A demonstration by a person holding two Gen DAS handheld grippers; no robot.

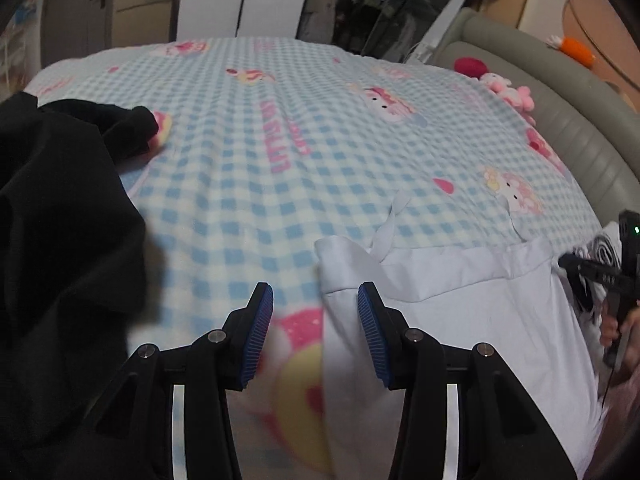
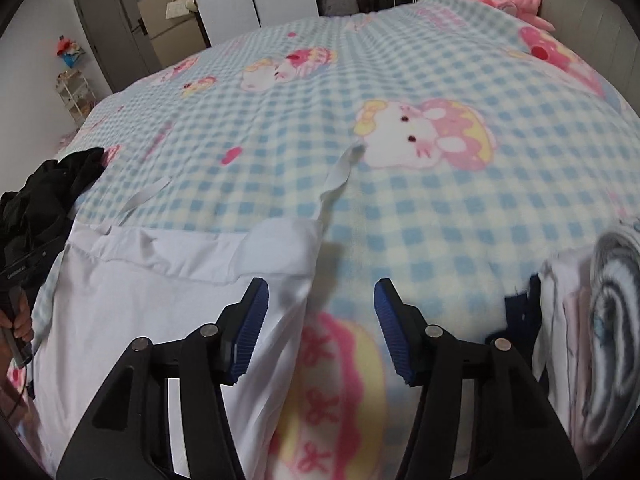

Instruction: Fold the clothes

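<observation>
White garment [image 1: 460, 320] flat on bed [image 1: 280, 184]; left tongs [image 1: 316, 332], right tongs [image 2: 320, 328] both wide open, empty, straddling opposite side edges. Judgement: side fold pending; pinch edges.

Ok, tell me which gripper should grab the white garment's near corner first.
Either: both are open. The left gripper straddles the white garment at its left corner; the right gripper straddles its right corner.
</observation>
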